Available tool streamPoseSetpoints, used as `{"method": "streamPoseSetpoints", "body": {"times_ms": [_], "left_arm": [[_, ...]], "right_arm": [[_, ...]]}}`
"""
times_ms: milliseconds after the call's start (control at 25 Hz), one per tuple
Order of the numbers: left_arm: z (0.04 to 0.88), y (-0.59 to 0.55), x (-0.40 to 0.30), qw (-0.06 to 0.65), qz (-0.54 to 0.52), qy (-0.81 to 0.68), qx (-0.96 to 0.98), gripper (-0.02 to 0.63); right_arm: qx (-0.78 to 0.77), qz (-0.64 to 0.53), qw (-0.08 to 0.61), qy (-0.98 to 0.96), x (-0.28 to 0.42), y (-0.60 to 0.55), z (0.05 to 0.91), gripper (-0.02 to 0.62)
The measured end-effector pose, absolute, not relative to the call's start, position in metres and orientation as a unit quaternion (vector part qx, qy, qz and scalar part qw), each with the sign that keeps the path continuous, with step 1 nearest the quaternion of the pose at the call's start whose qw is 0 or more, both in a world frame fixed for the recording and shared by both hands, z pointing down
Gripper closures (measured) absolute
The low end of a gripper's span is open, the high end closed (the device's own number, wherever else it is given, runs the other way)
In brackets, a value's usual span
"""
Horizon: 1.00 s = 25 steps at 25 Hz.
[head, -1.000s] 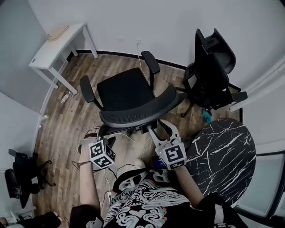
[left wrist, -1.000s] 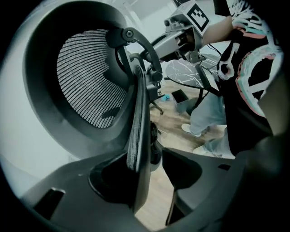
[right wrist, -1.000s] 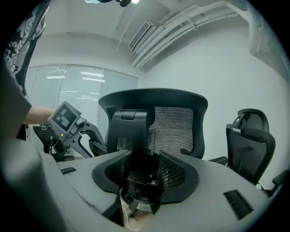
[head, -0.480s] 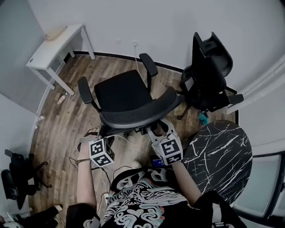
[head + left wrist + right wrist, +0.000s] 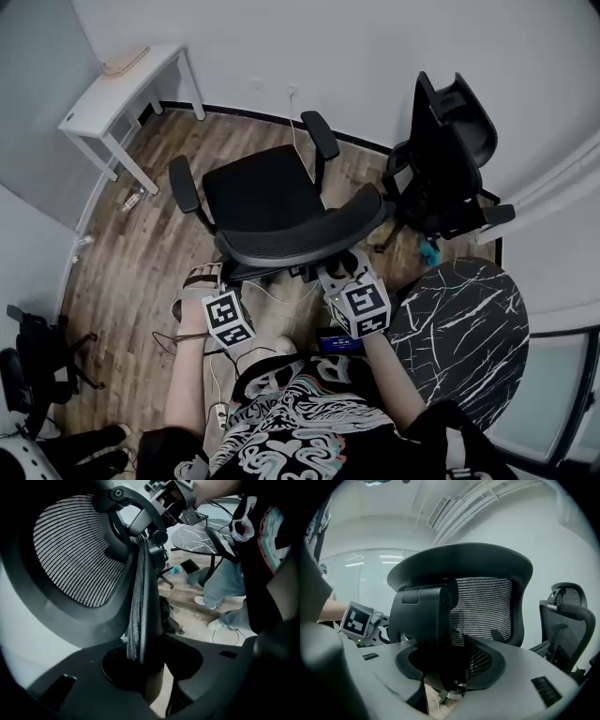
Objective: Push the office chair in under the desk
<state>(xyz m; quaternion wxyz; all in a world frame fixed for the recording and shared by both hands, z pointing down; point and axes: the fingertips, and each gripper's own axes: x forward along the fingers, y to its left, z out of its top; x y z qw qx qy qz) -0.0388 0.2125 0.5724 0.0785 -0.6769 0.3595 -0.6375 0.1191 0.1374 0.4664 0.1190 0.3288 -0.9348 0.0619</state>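
Note:
The black office chair stands mid-floor, its seat facing the white desk at the far left wall. Its mesh backrest faces me. My left gripper is at the backrest's left edge. In the left gripper view the backrest rim runs down between the closing jaws of the left gripper, with a gap still on one side. My right gripper is behind the backrest. In the right gripper view the black back support fills the throat of the right gripper, which is shut on it.
A second black chair stands at the right wall. A round marble-top table is close at my right. Cables lie on the wood floor under the chair. Another chair base shows at the lower left.
The right gripper's fingers have drawn together round the back support. The left gripper has moved in to the backrest's left edge. The chair sits slightly nearer to me in view.

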Motion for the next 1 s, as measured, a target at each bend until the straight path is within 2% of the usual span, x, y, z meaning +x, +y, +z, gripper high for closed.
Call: {"method": "streamPoseSetpoints", "body": {"times_ms": [80, 160, 400, 680, 800, 1000], "left_arm": [[0.5744, 0.2133, -0.0392, 0.068, -0.634, 0.355, -0.684, 0.46], [0.5766, 0.2136, -0.04, 0.057, -0.633, 0.351, -0.688, 0.46], [0.5827, 0.2113, -0.0421, 0.039, -0.632, 0.348, -0.691, 0.46], [0.5818, 0.209, -0.0432, 0.047, -0.633, 0.351, -0.688, 0.462], [0.5798, 0.2066, -0.0447, 0.058, -0.632, 0.362, -0.683, 0.502], [0.5793, 0.2056, -0.0465, 0.06, -0.632, 0.362, -0.683, 0.503]], "right_arm": [[0.318, 0.067, 0.114, -0.939, 0.1167, 0.1393, 0.4665, 0.441], [0.309, 0.071, 0.109, -0.942, 0.1147, 0.1418, 0.4666, 0.472], [0.304, 0.064, 0.112, -0.944, 0.1138, 0.1426, 0.467, 0.476], [0.304, 0.057, 0.111, -0.944, 0.1131, 0.1419, 0.4662, 0.48], [0.305, 0.054, 0.11, -0.945, 0.1131, 0.1428, 0.466, 0.48], [0.303, 0.05, 0.111, -0.945, 0.1112, 0.1424, 0.4658, 0.482]]}}
